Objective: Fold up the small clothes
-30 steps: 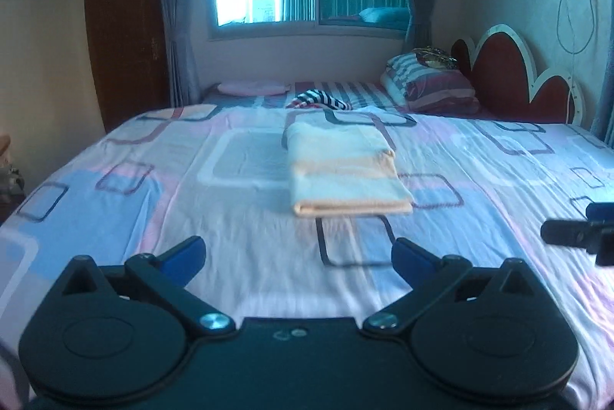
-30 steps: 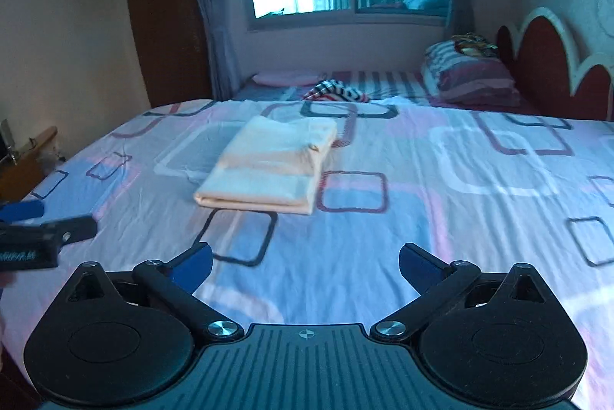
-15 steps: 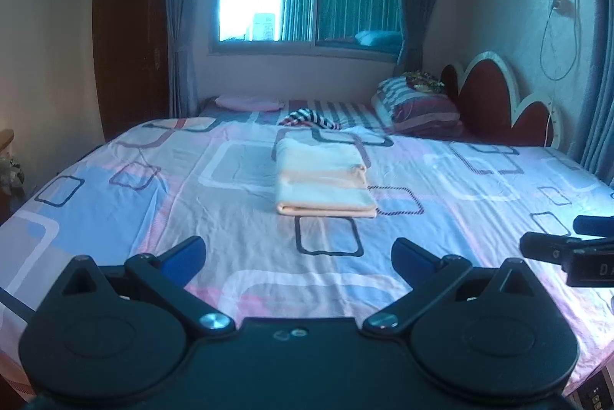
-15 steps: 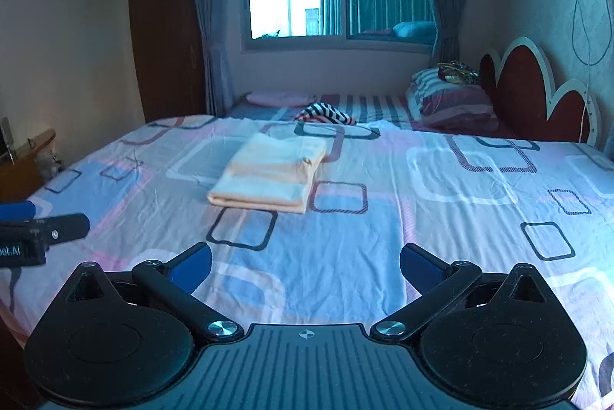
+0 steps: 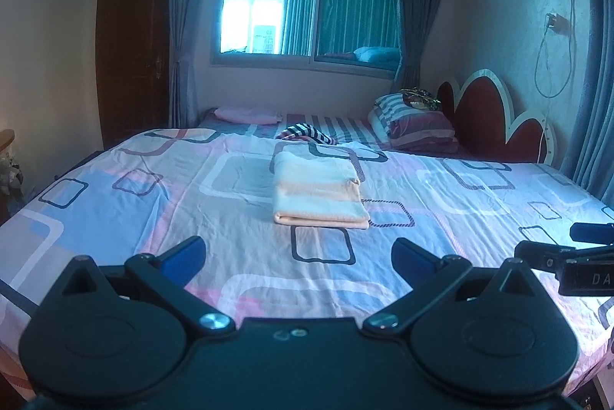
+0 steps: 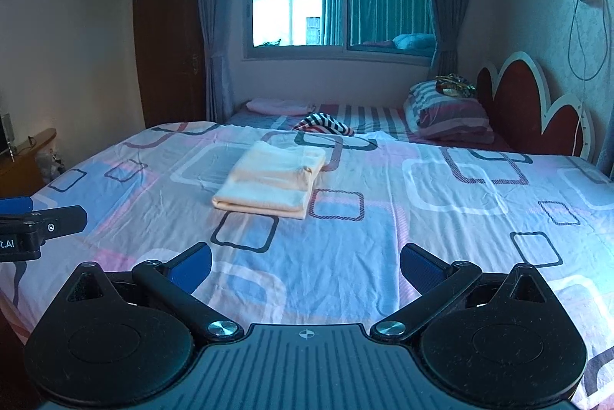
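Now the bed (image 5: 115,210), with its sheet of pink and blue squares, fills far more of both views than it did a second ago: both tools have drawn back and risen, so the far wall, the window (image 5: 307,7) and the headboard (image 6: 529,103) show in full. On the sheet near the middle lies the folded cream garment (image 5: 318,195), a neat flat rectangle with its folded edge toward the cameras, well apart from either tool. Beyond it, near the striped pillow (image 6: 449,114), lies a crumpled black-and-white striped garment (image 6: 326,126), not yet folded. The left tool (image 5: 299,256) hangs over the near edge of the bed, spread wide with nothing between its blue pads; the right tool (image 6: 305,262) is the same, wide and empty. The retreat suggests the cream piece is finished, and the striped one is likely next
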